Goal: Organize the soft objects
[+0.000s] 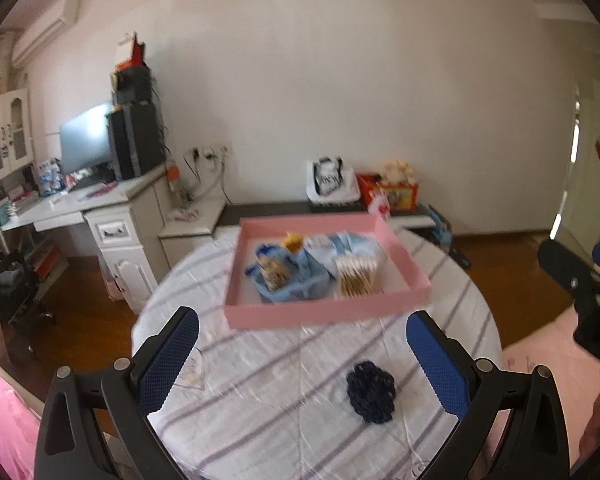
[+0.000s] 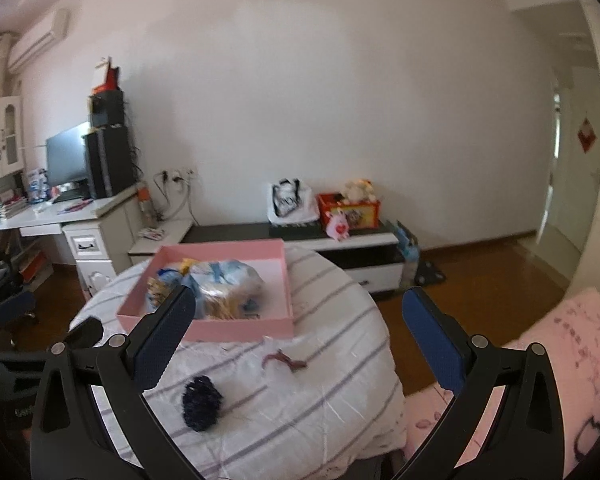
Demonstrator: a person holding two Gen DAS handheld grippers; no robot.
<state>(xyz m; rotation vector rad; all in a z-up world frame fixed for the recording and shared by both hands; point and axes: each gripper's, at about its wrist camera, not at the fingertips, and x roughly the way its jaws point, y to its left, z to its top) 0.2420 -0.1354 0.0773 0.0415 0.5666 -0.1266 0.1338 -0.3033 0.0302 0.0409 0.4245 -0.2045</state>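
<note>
Pink tray (image 1: 324, 316), navy scrunchie (image 1: 371, 397), white purple-striped cloth (image 1: 260, 400).

Both views are lit softly and evenly by daylight, which appears to enter from the right, where a bright doorway (image 2: 556, 184) is blown out. Few hard shadows are cast. Motion blur is spread over both views, and the contents of the pink tray (image 1: 320, 316) are smeared. Straight lines are bent by fisheye distortion, and the corners are vignetted black.
</note>
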